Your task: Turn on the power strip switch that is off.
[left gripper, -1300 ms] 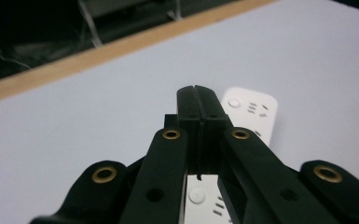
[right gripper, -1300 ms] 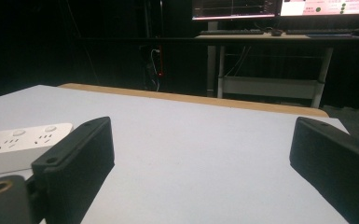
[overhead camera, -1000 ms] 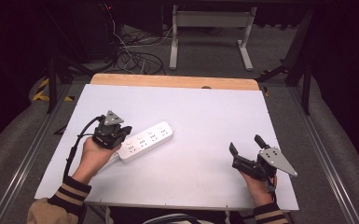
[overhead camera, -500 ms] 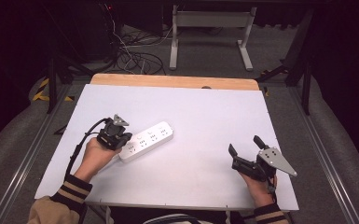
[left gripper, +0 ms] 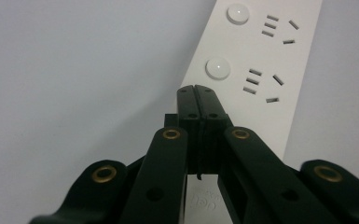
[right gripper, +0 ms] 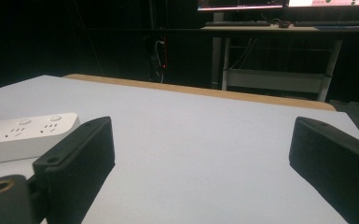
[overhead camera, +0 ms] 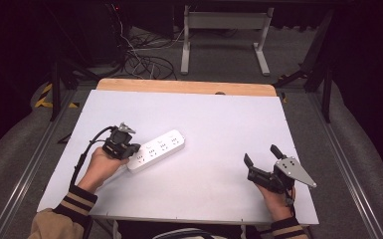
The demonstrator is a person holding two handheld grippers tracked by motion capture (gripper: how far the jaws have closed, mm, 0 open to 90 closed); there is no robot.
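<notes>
Jaws of my left gripper (left gripper: 197, 88) are pressed together and have dropped onto the near end of the power strip (overhead camera: 155, 150), mid-left on the table (overhead camera: 219, 119), probably to press a switch (left gripper: 217, 68). Right gripper (overhead camera: 261, 160) stays spread wide, idle.

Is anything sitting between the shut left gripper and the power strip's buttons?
Nothing visible. The left gripper, jaws shut, is poised over the near end of the white power strip, its tips just short of the nearest round button. Whether they touch the strip, I cannot tell.
</notes>
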